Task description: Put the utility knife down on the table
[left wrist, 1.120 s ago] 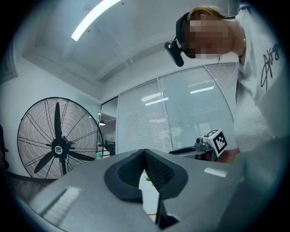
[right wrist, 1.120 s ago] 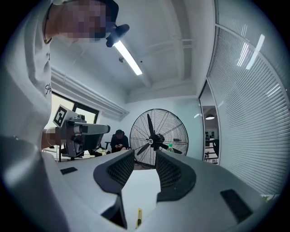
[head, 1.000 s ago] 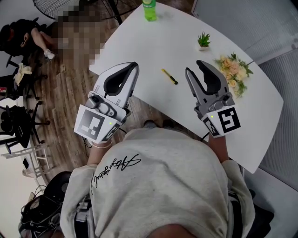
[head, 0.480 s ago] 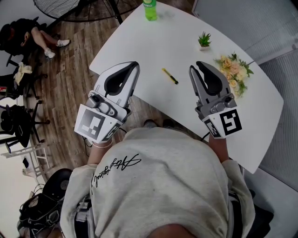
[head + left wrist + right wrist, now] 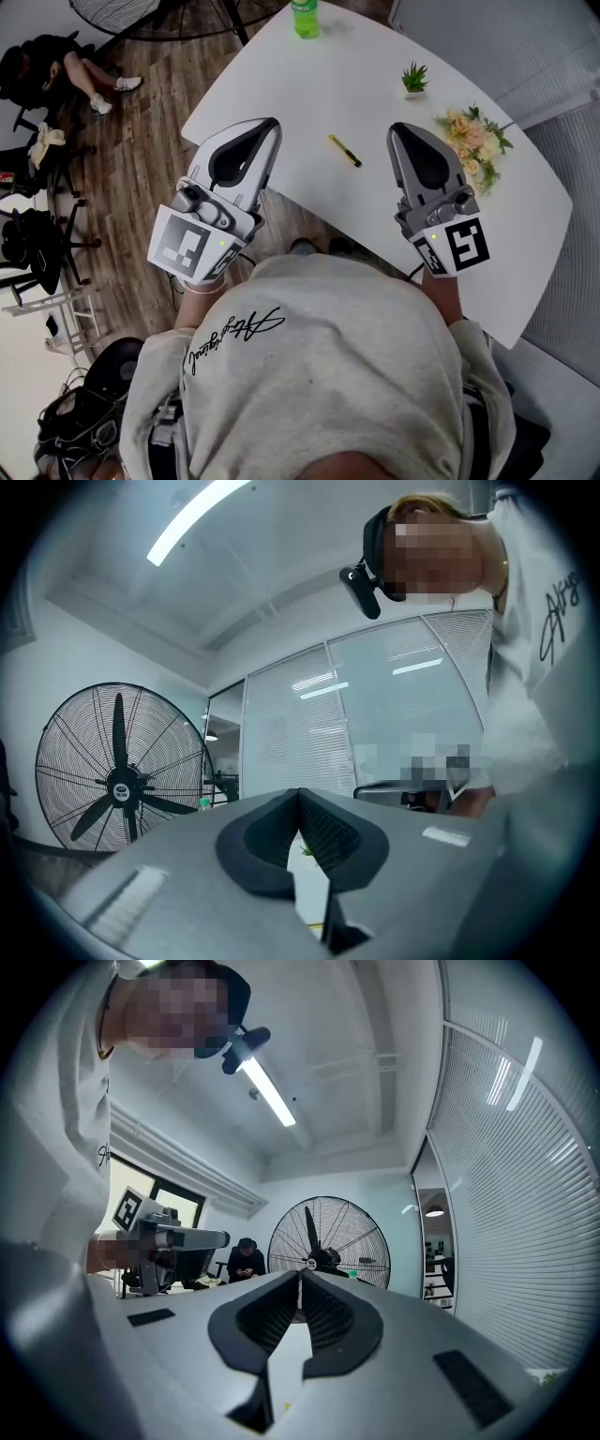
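The yellow and black utility knife (image 5: 344,151) lies flat on the white table (image 5: 309,89), alone between the two grippers. My left gripper (image 5: 274,123) hovers over the table's near left edge, to the left of the knife, jaws together and empty; its own view shows the tips meeting (image 5: 298,792). My right gripper (image 5: 396,128) hangs to the right of the knife and apart from it. Its jaws are closing with nothing between them, and the tips meet in its own view (image 5: 300,1274).
On the table stand a green bottle (image 5: 303,17) at the far end, a small potted plant (image 5: 413,79) and a bunch of flowers (image 5: 473,145) at the right. A large floor fan (image 5: 117,766) stands beyond. Chairs and a seated person (image 5: 66,70) are at the left on the wooden floor.
The right gripper's jaws have come together from wide open. The left gripper and the knife have stayed where they were.
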Tool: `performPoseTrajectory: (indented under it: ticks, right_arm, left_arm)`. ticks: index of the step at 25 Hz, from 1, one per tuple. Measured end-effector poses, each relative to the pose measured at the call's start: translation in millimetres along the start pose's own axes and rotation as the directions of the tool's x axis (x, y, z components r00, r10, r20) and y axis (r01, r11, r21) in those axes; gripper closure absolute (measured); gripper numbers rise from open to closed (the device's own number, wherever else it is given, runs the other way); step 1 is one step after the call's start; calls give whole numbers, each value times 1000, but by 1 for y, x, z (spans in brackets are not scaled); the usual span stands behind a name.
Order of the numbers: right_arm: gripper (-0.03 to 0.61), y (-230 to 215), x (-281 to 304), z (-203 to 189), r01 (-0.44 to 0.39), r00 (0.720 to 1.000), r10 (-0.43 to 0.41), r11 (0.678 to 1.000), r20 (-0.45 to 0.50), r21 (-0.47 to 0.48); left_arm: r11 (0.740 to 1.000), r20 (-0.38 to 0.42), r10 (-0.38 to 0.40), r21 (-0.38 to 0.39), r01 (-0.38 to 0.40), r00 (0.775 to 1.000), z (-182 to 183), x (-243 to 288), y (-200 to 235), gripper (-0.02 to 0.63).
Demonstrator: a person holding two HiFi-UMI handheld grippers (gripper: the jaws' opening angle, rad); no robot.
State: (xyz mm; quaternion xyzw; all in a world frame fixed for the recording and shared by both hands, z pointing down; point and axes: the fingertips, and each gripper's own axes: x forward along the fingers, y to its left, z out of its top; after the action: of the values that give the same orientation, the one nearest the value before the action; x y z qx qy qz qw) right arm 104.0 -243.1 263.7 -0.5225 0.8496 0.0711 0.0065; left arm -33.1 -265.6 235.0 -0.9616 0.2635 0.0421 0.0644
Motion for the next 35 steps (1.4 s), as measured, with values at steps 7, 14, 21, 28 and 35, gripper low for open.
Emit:
performPoseTrajectory:
  ticks: [7,14,21,28,35]
  right_arm:
    - [574,-2,-1,0,2,1000,-2,1000,0,-3]
    - [575,-2,-5,-2,3,1000,-3,1000,-3,-3]
    - [575,-2,-1,-4,15,1000,-15,1000,3,1]
    - [575,-5,-1,0,28,999,-28,1000,17,-8]
    - [575,-3,-3,-2,20,1000,-20,999,23,-27]
  left_arm:
    - [1000,-4,6,1,-6,1000,-1,-1,1,615]
    - [1000,-4,9,2,-9,1000,-2,0,-3,615]
    - [1000,1,16,-5,-16,1000,-3,-2,2,615]
    - [1000,0,20,-4,-20,1000,-1,-1,3,615]
    - [1000,1,27,0,-27,1000,-2,-1,2,615]
